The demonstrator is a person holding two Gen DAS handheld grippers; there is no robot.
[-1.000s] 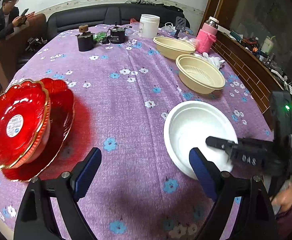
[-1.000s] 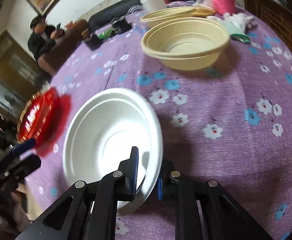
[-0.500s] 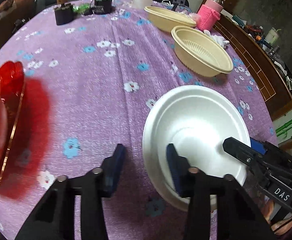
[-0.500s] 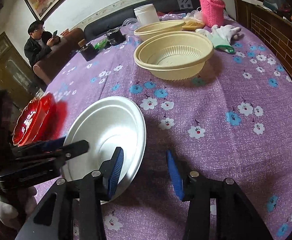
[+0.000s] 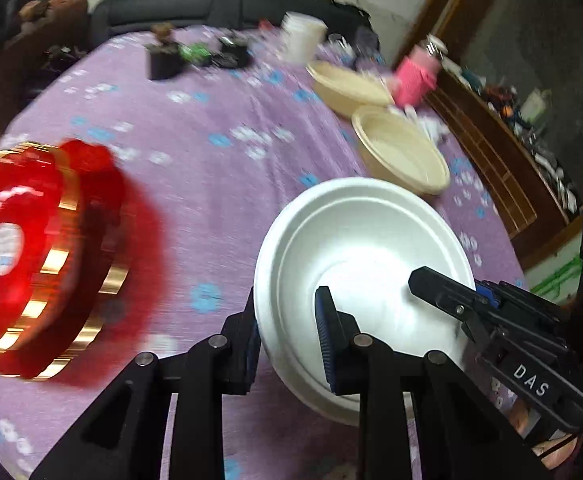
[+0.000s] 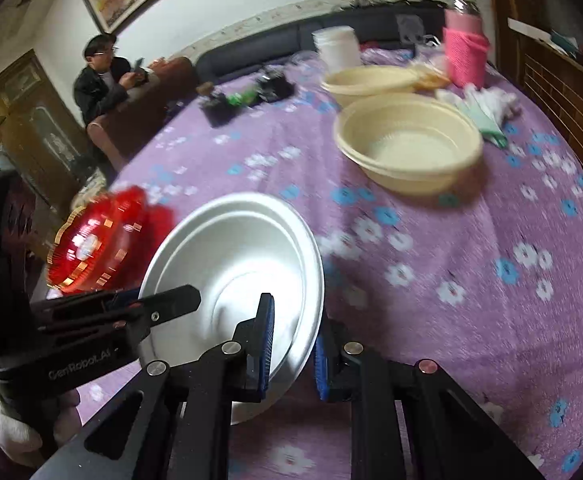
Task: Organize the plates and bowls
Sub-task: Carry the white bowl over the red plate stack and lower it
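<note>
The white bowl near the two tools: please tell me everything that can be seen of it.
The white bowl is round, plain and matte, like foam or thin plastic, with a wide stepped rim and an empty, clean inside. It is tilted, not flat on the purple flowered tablecloth. The left tool and the right tool each have one blue pad inside and one outside the rim, on opposite sides, and are closing on it. It sits between the red plates and a cream bowl.
</note>
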